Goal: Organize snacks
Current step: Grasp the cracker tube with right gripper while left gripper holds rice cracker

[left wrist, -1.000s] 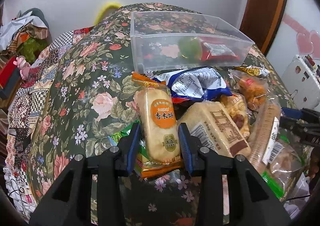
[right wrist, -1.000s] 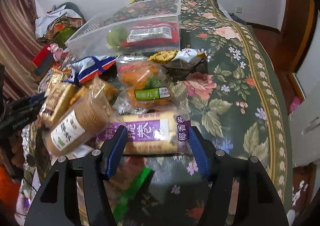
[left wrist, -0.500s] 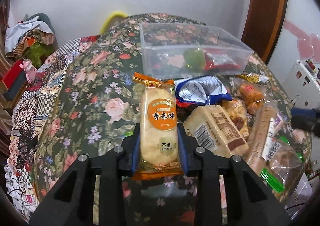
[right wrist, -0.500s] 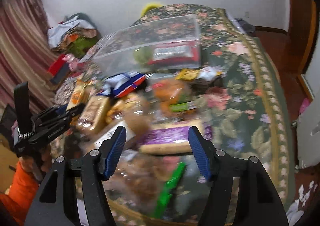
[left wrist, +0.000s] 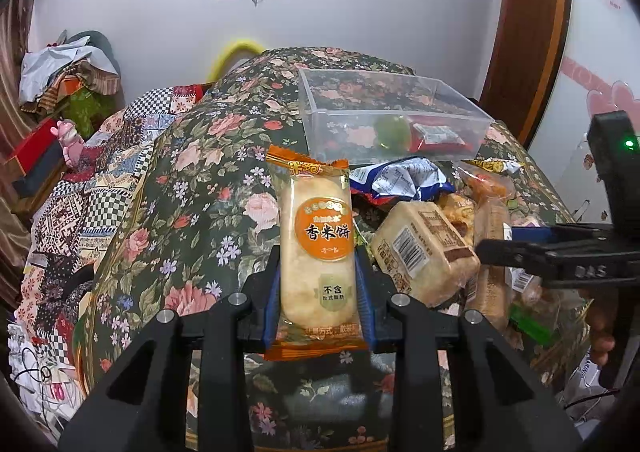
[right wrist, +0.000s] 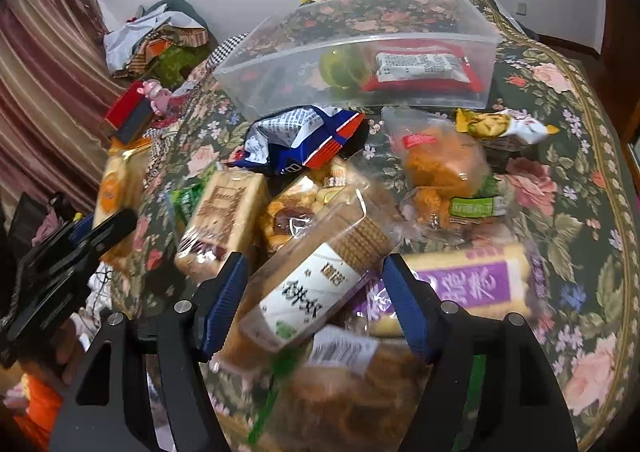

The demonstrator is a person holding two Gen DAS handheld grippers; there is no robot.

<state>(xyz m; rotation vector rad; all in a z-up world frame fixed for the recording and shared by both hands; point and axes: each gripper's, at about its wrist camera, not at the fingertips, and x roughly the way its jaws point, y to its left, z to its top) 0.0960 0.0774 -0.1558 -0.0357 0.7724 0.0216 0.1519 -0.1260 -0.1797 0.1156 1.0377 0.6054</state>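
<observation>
My left gripper is shut on an orange rice-cracker pack and holds it upright above the floral tablecloth. My right gripper is open, its jaws on either side of a clear biscuit pack with a white label, not touching it as far as I can see. A clear plastic bin at the back holds a green snack and a red packet. It also shows in the right wrist view. The right gripper shows at the right of the left wrist view.
A heap of snacks lies before the bin: a blue-white bag, a tan cake pack, an orange bun bag, a purple roll, a yellow-white wrapper. Clutter and a curtain stand left.
My left gripper closed on the rice-cracker pack and lifted it off the heap. My right gripper rose, swung left from the purple roll and now sits around the biscuit pack.
</observation>
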